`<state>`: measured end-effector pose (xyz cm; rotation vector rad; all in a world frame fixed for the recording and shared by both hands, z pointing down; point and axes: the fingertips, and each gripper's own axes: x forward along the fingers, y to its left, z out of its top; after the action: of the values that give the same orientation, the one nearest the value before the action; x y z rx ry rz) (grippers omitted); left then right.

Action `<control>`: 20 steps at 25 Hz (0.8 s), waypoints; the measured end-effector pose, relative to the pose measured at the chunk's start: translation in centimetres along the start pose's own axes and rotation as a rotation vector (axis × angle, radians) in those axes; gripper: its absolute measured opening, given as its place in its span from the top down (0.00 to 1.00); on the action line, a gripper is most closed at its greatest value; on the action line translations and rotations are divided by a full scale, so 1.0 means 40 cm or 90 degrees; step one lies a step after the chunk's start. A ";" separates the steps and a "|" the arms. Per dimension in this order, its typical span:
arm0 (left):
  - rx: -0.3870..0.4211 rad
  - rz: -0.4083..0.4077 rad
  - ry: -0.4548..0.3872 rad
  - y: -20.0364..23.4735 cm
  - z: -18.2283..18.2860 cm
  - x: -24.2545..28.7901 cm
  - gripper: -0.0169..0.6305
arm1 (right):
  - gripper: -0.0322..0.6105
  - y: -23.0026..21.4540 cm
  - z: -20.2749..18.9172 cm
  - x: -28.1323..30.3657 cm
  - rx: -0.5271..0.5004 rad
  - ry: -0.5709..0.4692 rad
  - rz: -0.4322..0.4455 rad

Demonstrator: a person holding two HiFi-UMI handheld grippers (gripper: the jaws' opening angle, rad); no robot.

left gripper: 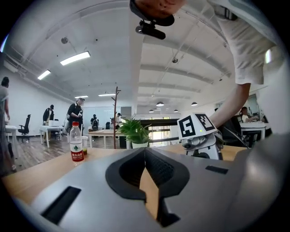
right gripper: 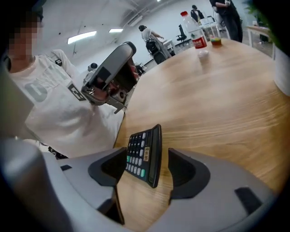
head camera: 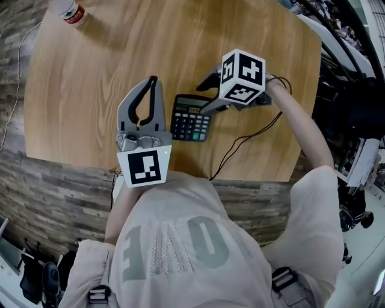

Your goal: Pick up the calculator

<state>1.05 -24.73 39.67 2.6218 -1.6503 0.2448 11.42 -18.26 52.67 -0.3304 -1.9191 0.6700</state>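
The calculator [head camera: 190, 118] is a black slab with rows of pale grey keys, a few green ones among them, and a narrow display strip along its far end. It lies flat on the wooden table [head camera: 90, 84], towards the edge nearest you and just to the right of your left gripper [head camera: 154, 80].

Your right gripper [right gripper: 147, 156] has its jaws apart with the calculator standing between them. Wood shows between the calculator and the right-hand pad, but I cannot tell whether the other pad touches the keyed side. Your left gripper's jaws are together at the tips with nothing between them, and they point away from you across the table.

Open wood stretches beyond the calculator and to your left. A water bottle [head camera: 69, 11] with a red label stands well apart, near the far left rim. A black cable [head camera: 240, 144] trails from the right gripper to the near edge, just right of the calculator.
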 end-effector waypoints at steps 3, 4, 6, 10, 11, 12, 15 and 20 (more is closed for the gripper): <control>-0.016 0.025 0.013 0.031 -0.044 0.018 0.96 | 0.51 -0.014 -0.008 0.048 0.001 0.031 0.054; -0.019 0.029 0.017 0.036 -0.055 0.025 0.96 | 0.51 -0.017 -0.012 0.063 0.003 0.043 0.072; -0.022 0.028 0.030 0.033 -0.077 0.035 0.96 | 0.51 -0.015 -0.020 0.091 0.014 0.063 0.118; -0.019 0.006 0.051 0.004 -0.106 0.049 0.96 | 0.51 0.004 -0.023 0.121 0.036 0.076 0.204; -0.018 0.001 0.052 -0.003 -0.105 0.051 0.96 | 0.51 0.009 -0.021 0.120 0.039 0.075 0.218; -0.018 -0.004 0.052 -0.008 -0.103 0.051 0.96 | 0.51 0.015 -0.017 0.118 0.041 0.073 0.231; -0.015 -0.010 0.055 -0.016 -0.095 0.049 0.96 | 0.53 0.031 -0.012 0.113 0.050 0.078 0.263; -0.014 -0.013 0.064 -0.019 -0.092 0.050 0.96 | 0.61 0.035 -0.012 0.106 0.049 0.096 0.268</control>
<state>2.16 -25.79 43.63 2.5640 -1.5840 0.3501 9.94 -14.85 55.17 -0.7275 -1.6870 0.9628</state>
